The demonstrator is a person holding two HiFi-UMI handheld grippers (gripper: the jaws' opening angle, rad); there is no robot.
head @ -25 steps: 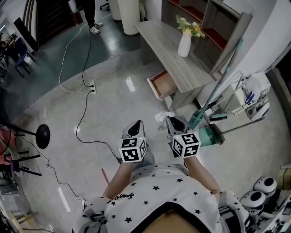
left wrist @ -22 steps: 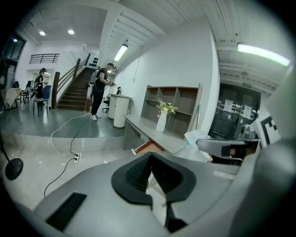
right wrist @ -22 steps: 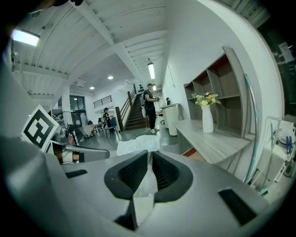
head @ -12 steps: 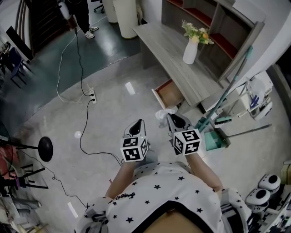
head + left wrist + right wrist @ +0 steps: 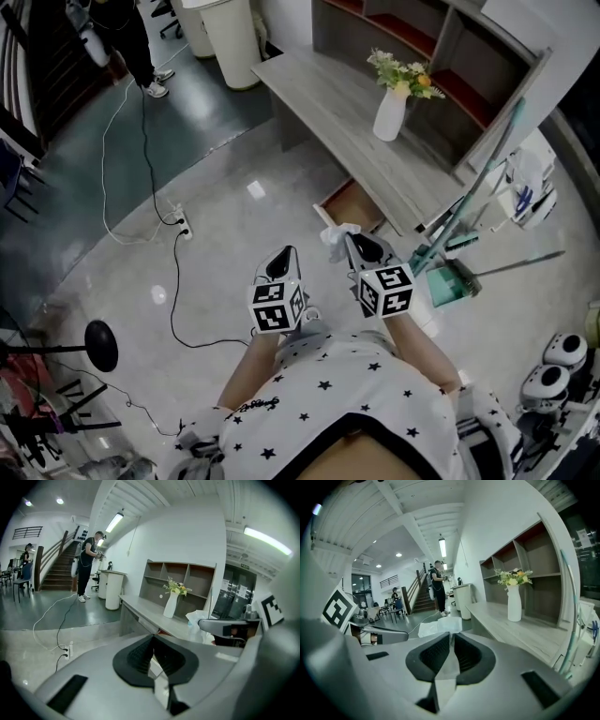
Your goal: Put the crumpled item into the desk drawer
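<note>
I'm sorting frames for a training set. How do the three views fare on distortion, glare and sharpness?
Head view: wide-angle bend, light glare spots on the glossy floor, crumpled item sharp. Left gripper view: heavy fisheye, black corners, the left gripper soft up close. Right gripper view: same fisheye; crumpled item pale in the right gripper, vase crisp.

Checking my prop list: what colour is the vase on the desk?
The vase is plain white; it shows best in the right gripper view.
</note>
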